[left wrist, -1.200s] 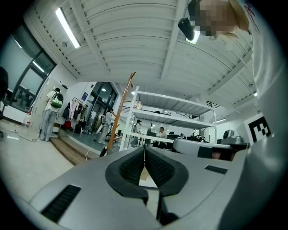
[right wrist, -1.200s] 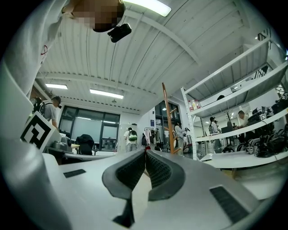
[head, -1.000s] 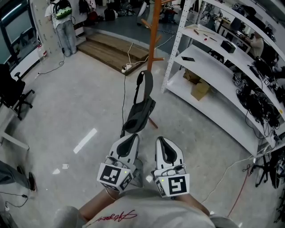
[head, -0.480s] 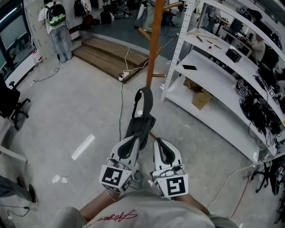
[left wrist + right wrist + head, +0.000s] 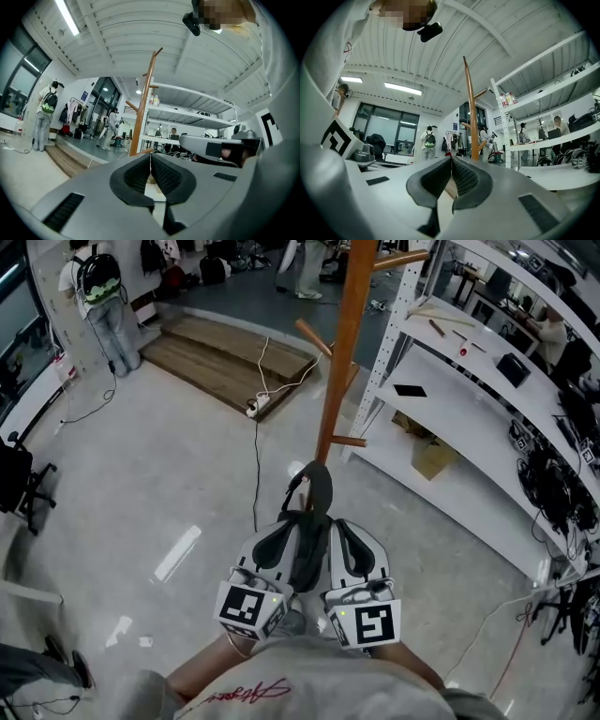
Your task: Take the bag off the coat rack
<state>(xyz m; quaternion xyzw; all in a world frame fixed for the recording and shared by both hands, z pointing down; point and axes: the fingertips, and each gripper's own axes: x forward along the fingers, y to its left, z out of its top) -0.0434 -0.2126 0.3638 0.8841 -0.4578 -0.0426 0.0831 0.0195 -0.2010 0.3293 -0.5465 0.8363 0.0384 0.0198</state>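
With the coat rack [image 5: 339,362] nearer than a second ago, the bag [image 5: 309,540] now hangs between the left gripper [image 5: 283,535] and right gripper [image 5: 339,535], whose fingers are pressed together on nothing, so they likely must open before grasping.

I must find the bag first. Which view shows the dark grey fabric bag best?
The head view: the dark grey fabric bag shows from above, near the orange wooden coat rack. Both gripper views show that rack, not the bag.
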